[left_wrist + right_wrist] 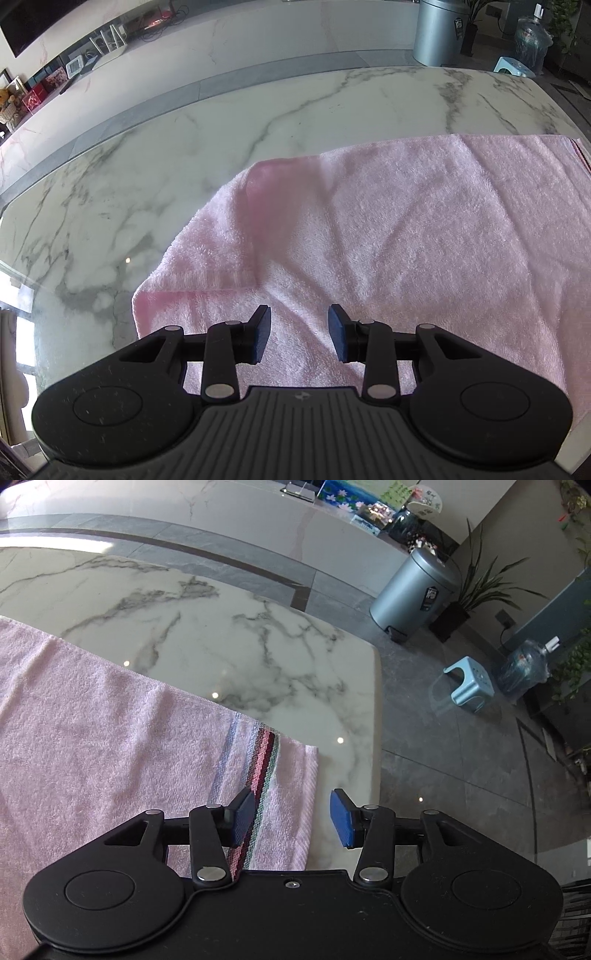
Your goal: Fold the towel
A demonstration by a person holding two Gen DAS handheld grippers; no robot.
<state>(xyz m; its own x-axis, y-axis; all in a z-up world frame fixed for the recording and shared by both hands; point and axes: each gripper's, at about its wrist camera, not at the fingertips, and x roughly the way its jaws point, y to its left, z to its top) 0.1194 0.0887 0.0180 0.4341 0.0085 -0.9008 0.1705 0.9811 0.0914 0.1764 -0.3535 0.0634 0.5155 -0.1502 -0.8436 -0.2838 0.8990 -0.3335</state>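
Left gripper [300, 334], right gripper [291, 821] spread above towel [388, 236].

A: Item one, supporting surface?
B: Tabletop [155, 192], white marble with grey veining, glossy, small light glints on it. Rounded corner and edge ahead and to the right of the right tool [293, 818].

A: Lying directly on it?
B: One towel [388, 240], pink terry, spread mostly flat beneath and ahead of the left tool [300, 332], creased, with its left corner turned over on itself.

A: Markings?
B: Woven stripe band, blue, red and green, near the towel's [92, 720] short end, running under the right tool's left finger. The towel's end lies short of the tabletop's [258, 646] right edge.
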